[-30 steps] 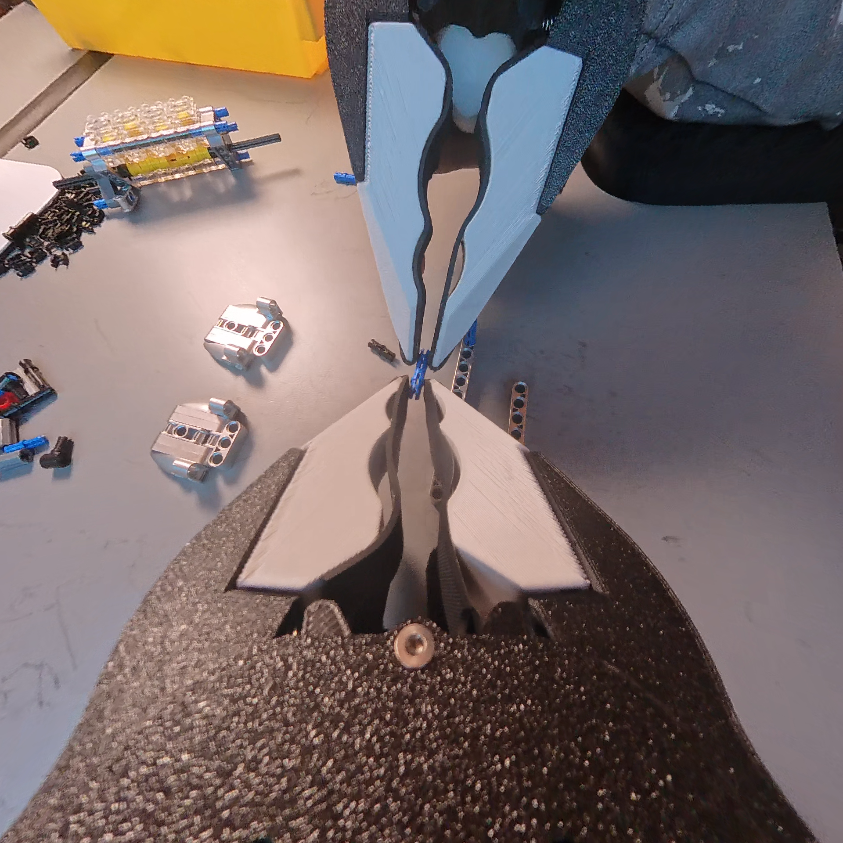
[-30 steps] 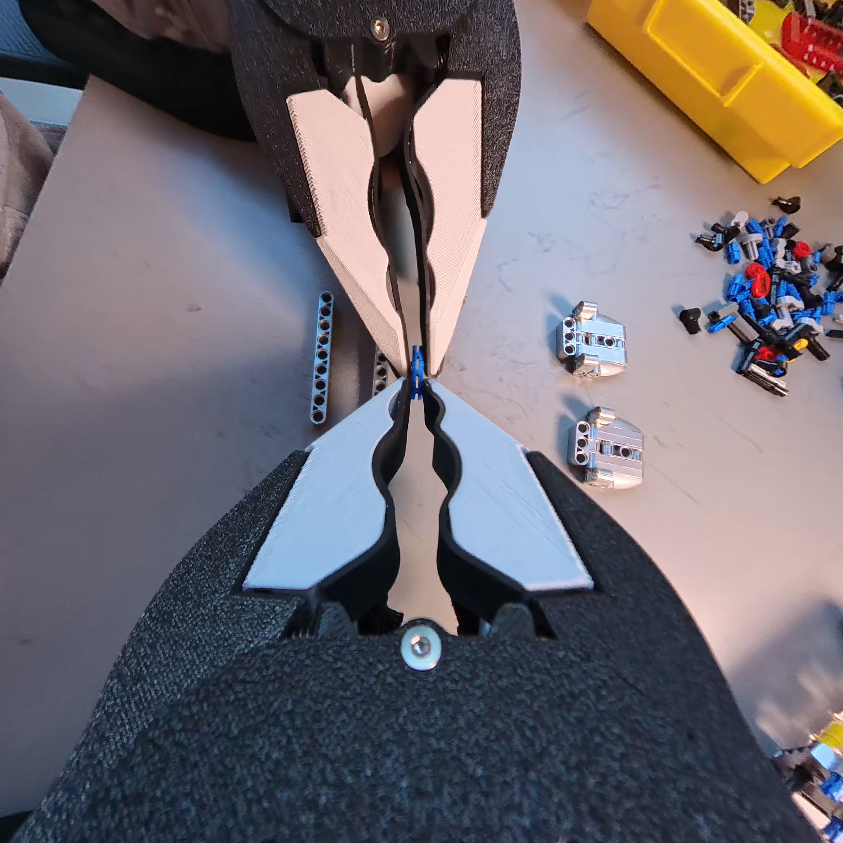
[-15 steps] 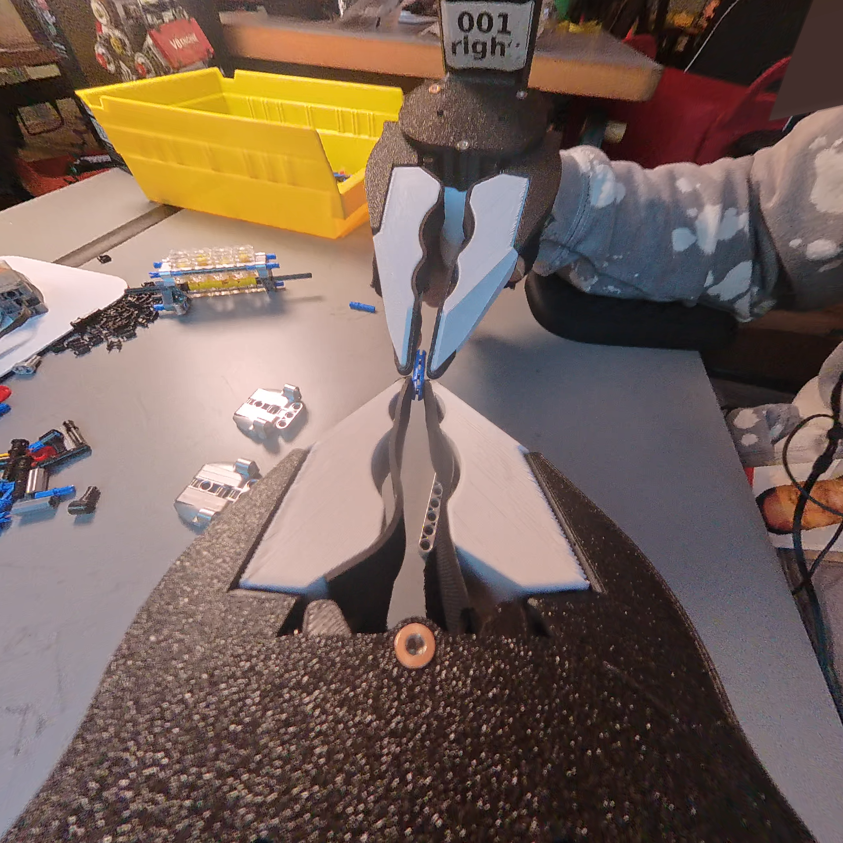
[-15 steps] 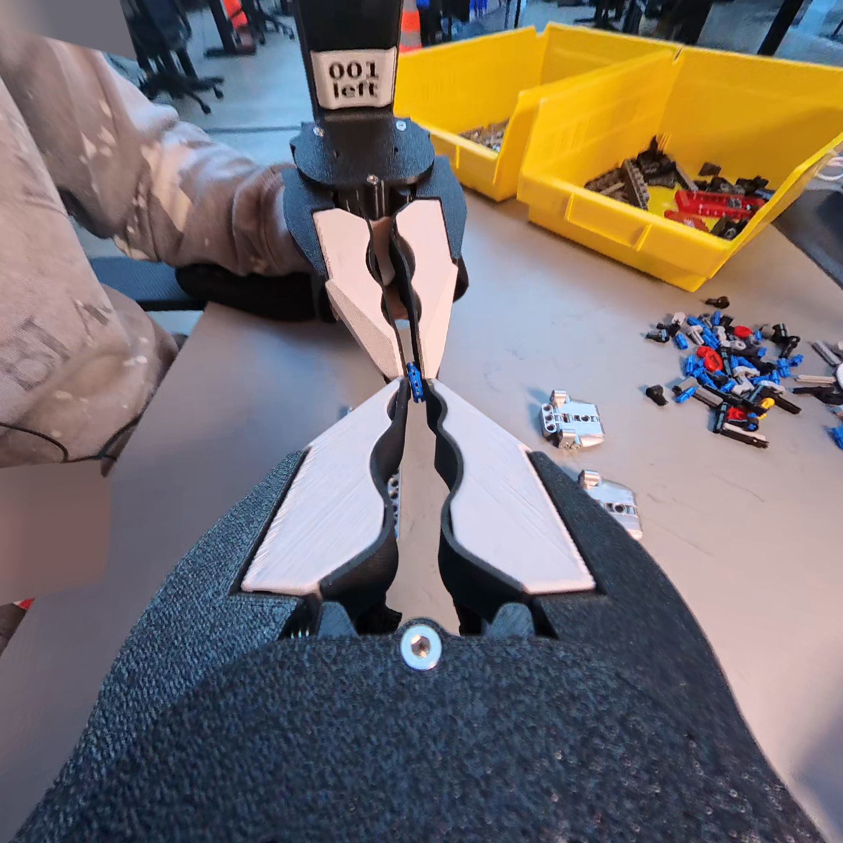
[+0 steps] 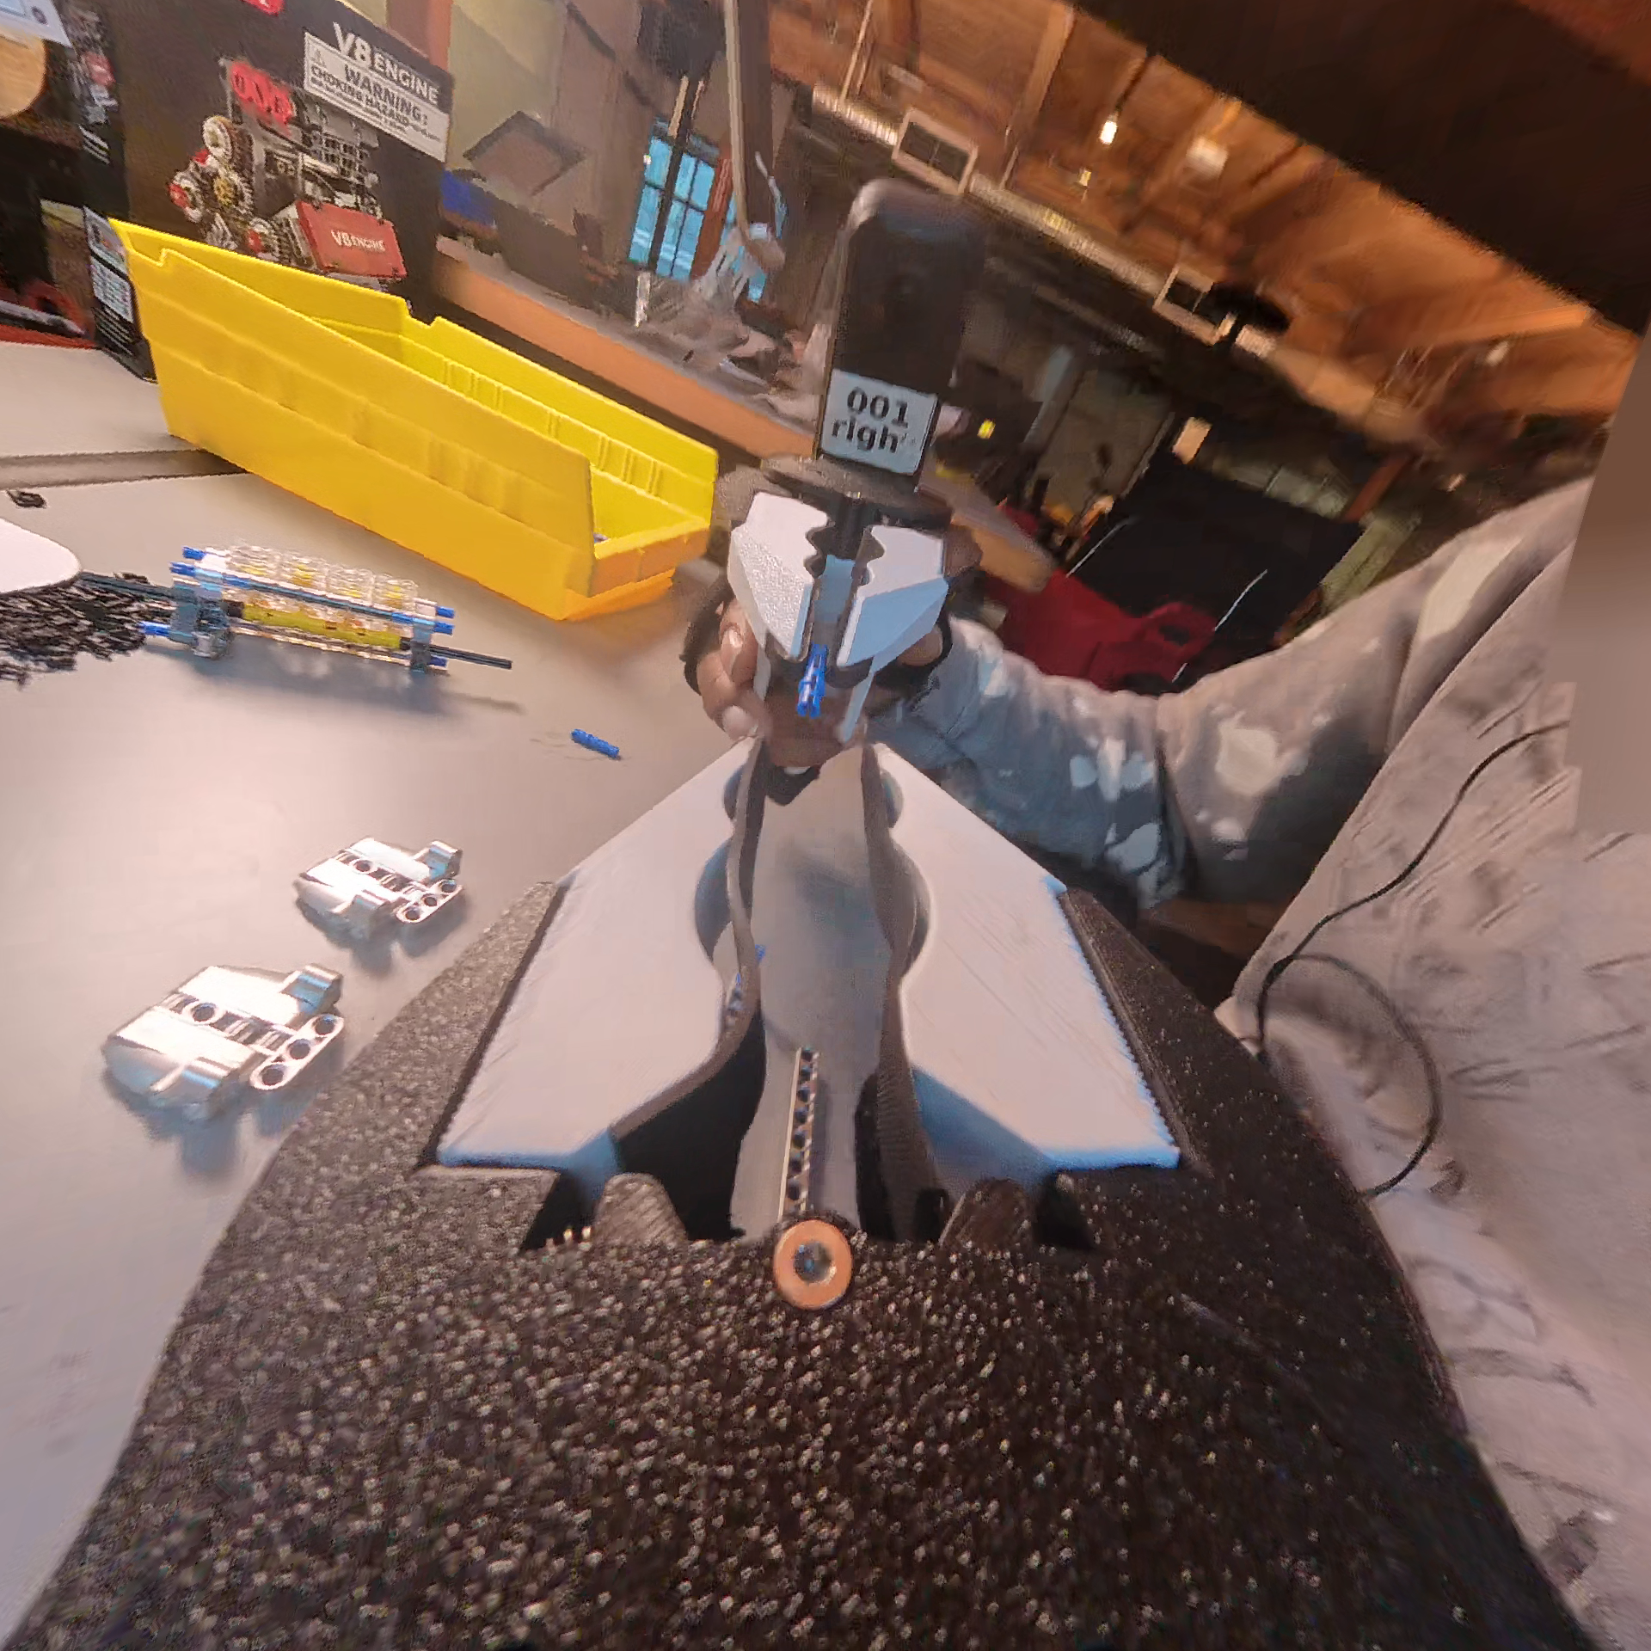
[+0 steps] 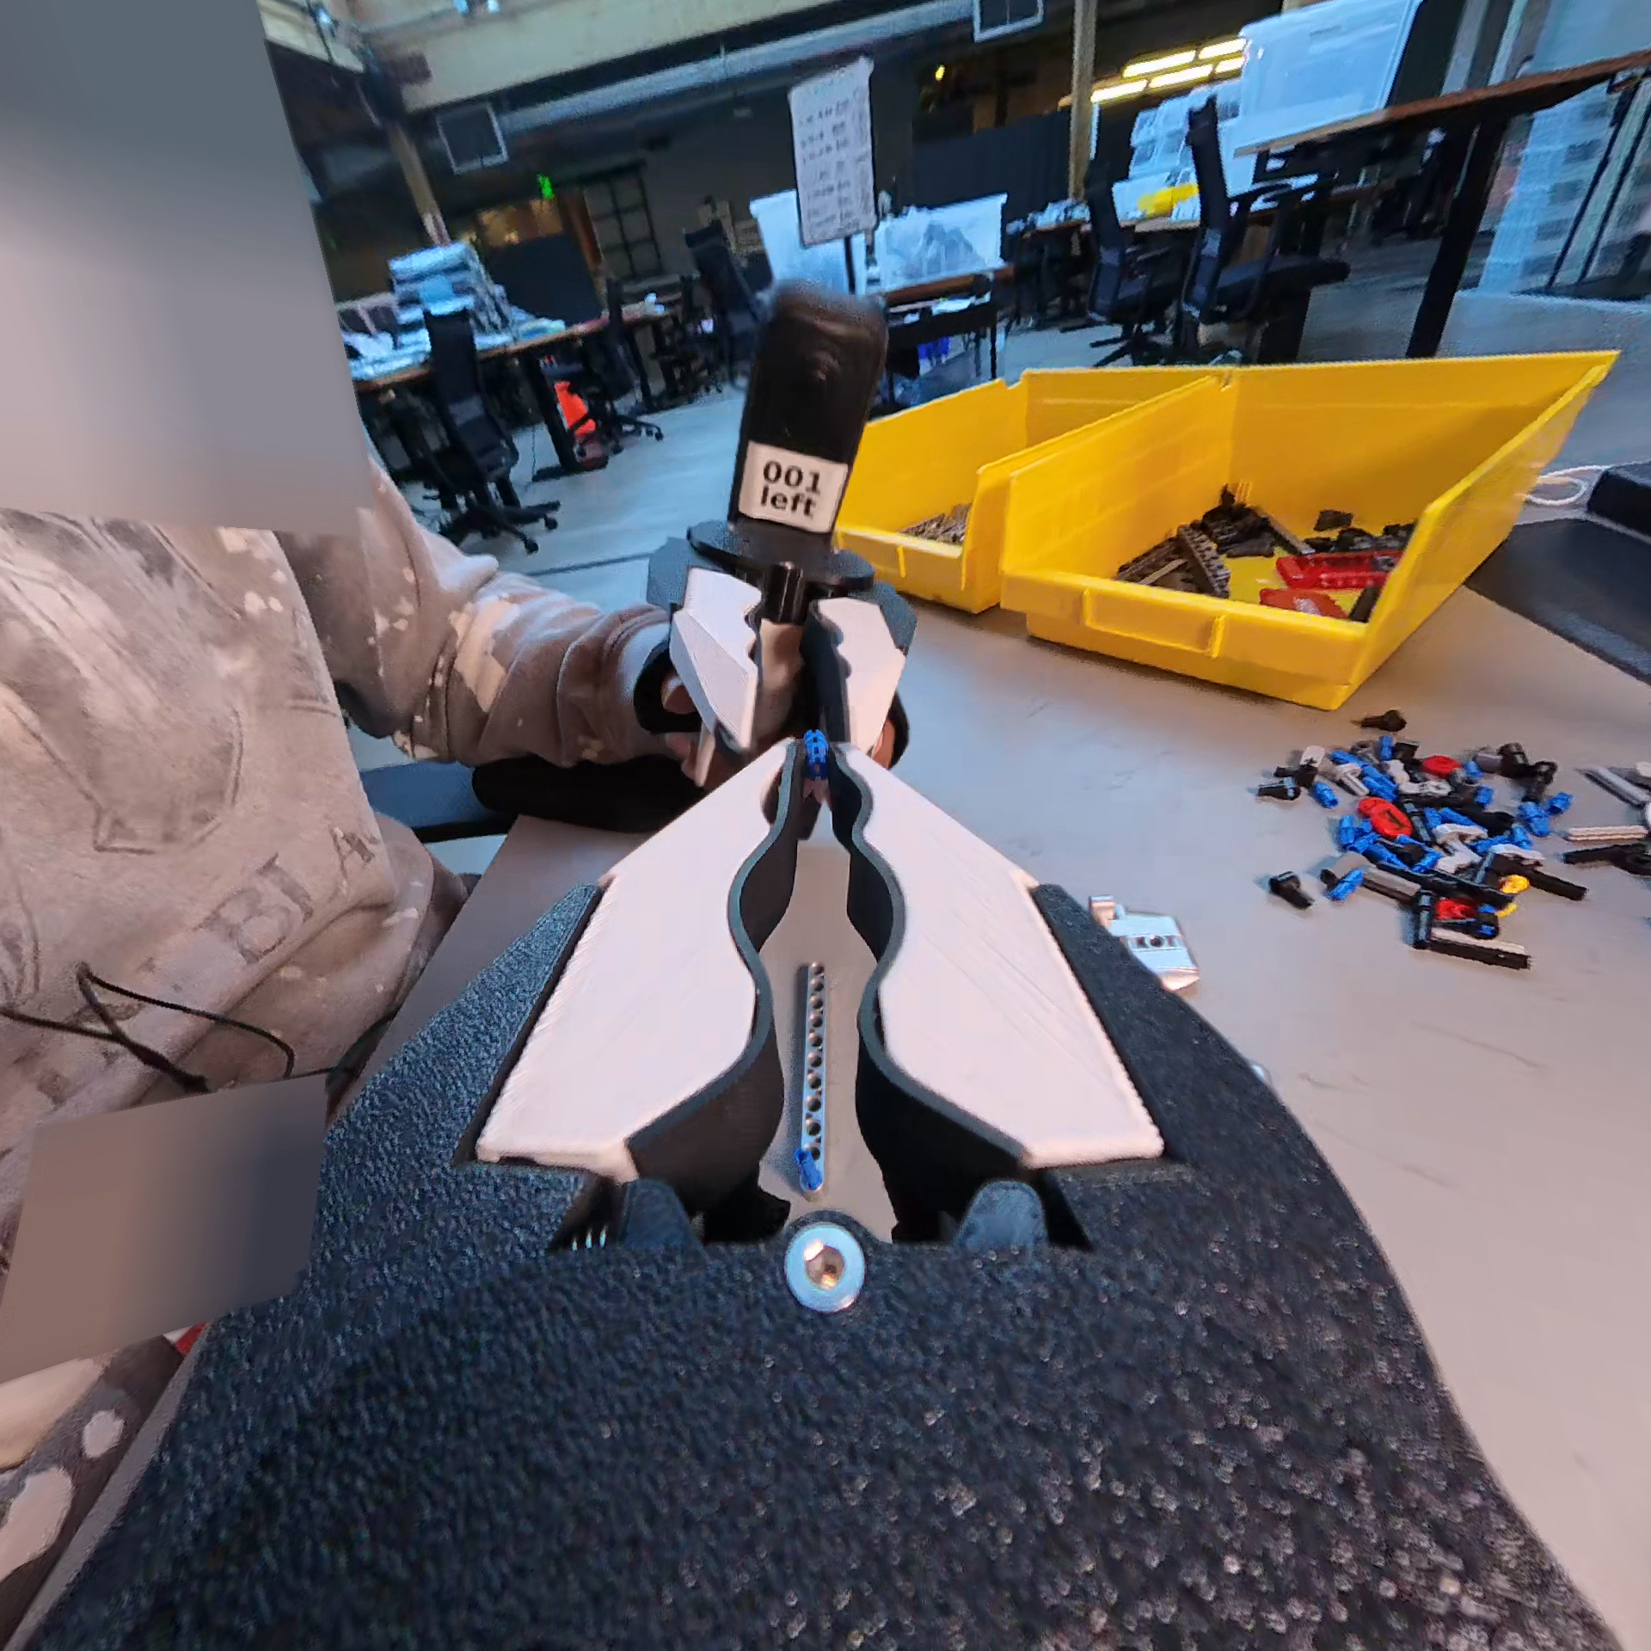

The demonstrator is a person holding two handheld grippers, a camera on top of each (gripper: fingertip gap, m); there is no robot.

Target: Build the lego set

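Slippage worries me: right gripper [image 6: 811, 759] jaws clamp only the end of a blue pin [image 6: 813, 749], left gripper [image 5: 808, 768] jaws apart at 12 o'clock, bench [image 6: 1206, 804] clutter would swallow it.

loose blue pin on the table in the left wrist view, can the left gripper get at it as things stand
Probably yes. The left gripper is open and looks empty. The loose pin lies alone on bare table, off to the side of the right gripper, so nothing seems to block it.
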